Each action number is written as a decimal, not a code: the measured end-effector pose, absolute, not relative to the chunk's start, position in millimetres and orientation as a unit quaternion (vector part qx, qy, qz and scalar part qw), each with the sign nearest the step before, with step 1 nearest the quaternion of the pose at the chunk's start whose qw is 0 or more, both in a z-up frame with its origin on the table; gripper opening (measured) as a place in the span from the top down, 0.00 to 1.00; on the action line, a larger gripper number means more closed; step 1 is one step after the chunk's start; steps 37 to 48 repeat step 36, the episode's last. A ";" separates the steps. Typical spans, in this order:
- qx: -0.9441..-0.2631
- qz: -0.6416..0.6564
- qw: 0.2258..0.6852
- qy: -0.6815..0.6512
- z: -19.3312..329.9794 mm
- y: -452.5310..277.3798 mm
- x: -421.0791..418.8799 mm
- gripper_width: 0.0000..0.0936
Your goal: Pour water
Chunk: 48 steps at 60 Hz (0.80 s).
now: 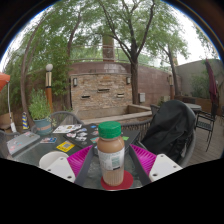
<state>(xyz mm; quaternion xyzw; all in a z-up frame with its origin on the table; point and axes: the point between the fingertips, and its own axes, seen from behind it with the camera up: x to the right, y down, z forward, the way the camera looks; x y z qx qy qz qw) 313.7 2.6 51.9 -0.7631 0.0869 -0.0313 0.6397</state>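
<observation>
Gripper view shows the claw (111, 160) clamped on an upright, capped bottle (111, 152); pouring looks not yet begun.

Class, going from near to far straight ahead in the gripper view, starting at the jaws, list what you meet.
Gripper, jaws either side of the green-capped bottle → glass table → stone fireplace → trees.

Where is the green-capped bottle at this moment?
In the gripper view, the clear plastic bottle with a green cap and brown contents stands upright between the claw's pink-padded fingers, on the glass patio table, with the black chair beyond to its right.
</observation>
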 end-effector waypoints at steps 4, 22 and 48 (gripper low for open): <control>-0.760 -0.038 0.642 0.091 59.3 -5.9 314.1 0.10; -0.767 -0.047 0.635 0.085 101.0 -95.3 271.5 0.11; -0.754 -0.037 0.648 0.097 137.6 -201.8 228.3 0.12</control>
